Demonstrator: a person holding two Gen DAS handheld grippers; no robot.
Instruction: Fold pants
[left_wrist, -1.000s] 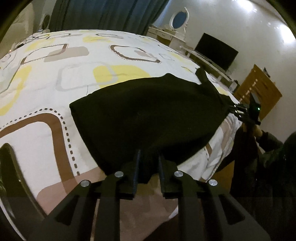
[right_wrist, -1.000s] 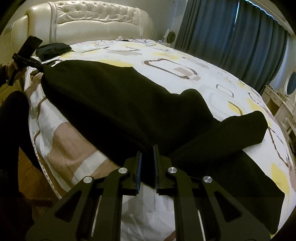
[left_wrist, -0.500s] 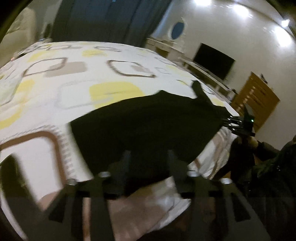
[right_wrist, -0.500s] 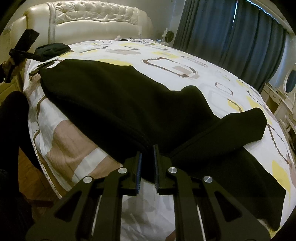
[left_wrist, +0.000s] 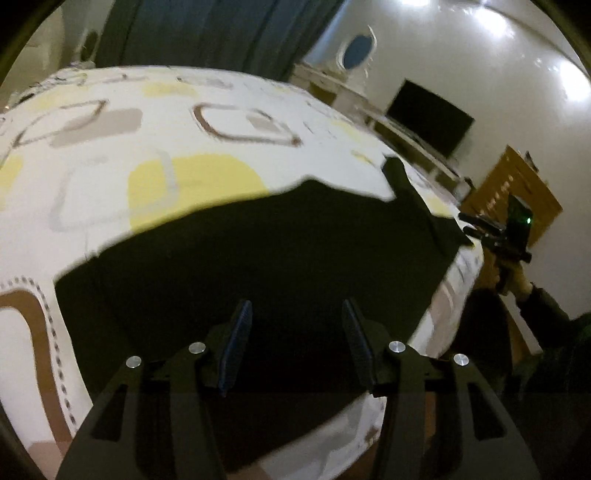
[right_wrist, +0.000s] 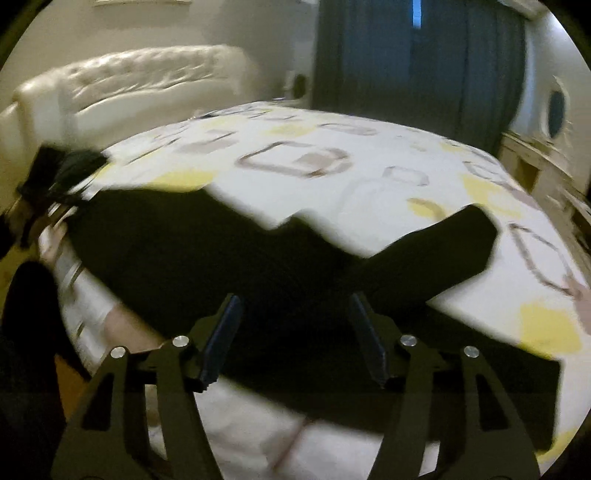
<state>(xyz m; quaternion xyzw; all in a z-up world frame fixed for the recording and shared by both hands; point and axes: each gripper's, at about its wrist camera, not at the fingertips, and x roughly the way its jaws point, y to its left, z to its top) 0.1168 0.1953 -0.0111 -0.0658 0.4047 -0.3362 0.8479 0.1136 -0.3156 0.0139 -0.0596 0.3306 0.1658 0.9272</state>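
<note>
Nearest the bed's edge, the left gripper (left_wrist: 293, 343) stands with its jaws apart, nothing pinched between them, the black pants (left_wrist: 258, 266) lying just beyond and below its fingertips. The right gripper (right_wrist: 295, 332) is likewise spread wide over the same garment, its jaws having just been opening, with the cloth beneath them but not clamped. The pants rest flat on the bed (left_wrist: 110, 155), close to its near edge, spread lengthwise along that edge; in the right wrist view one leg (right_wrist: 443, 251) angles away from the rest toward the middle of the bed, and a lower part of the cloth (right_wrist: 480, 387) drapes toward the bed's near corner. The bed wears a white cover with yellow patches and brown outlined squares. At the far end of the pants in the left wrist view, the other gripper (left_wrist: 495, 236) hovers just off the bed's edge with a small green light on it, held by a hand (left_wrist: 517, 284) in a dark sleeve. Beyond the bed stand blue curtains (right_wrist: 406, 66), a padded cream headboard (right_wrist: 129, 85), and a dark screen (left_wrist: 428, 118).
</note>
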